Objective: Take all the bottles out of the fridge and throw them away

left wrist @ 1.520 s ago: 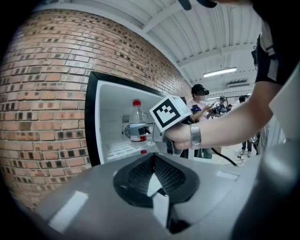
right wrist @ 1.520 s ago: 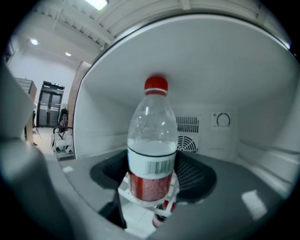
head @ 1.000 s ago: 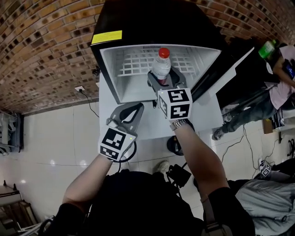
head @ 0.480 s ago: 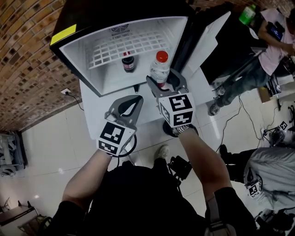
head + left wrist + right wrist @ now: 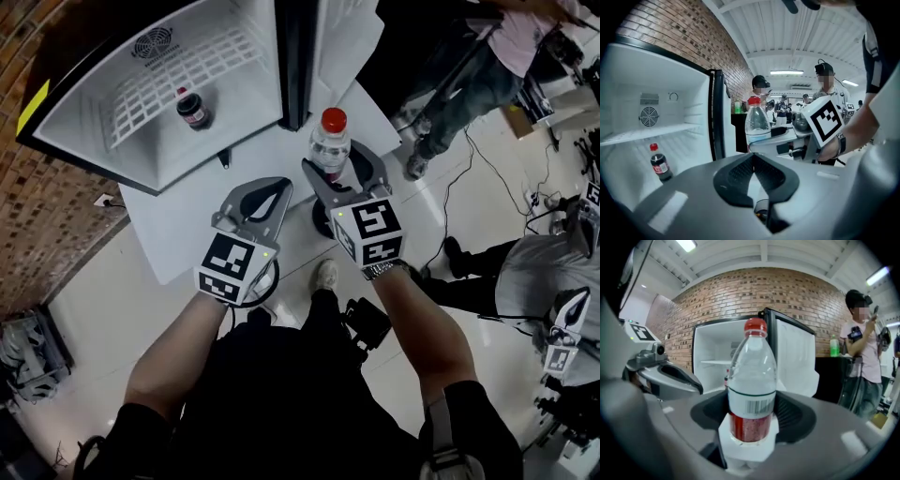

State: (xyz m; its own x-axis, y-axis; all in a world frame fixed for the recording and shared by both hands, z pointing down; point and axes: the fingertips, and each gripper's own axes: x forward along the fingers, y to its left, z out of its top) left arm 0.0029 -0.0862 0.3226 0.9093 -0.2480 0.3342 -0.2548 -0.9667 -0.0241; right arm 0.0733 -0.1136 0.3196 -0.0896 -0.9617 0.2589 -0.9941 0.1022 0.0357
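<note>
Upper left: fridge (image 5: 122,131) is standing open, dark bottle (image 5: 193,108) sitting upright inside. Centre: left gripper (image 5: 267,195) is hovering, jaws pressing together on nothing. Just right of it: right gripper (image 5: 339,169) jaws are clamping the red-capped bottle (image 5: 330,141) upright, outside the fridge.

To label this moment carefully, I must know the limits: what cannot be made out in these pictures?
Small dark bottle: label print too small, head view.
Clear bottle base: hidden by fingers of right gripper, right gripper view.
Fridge: cut off by upper edge, head view.
</note>
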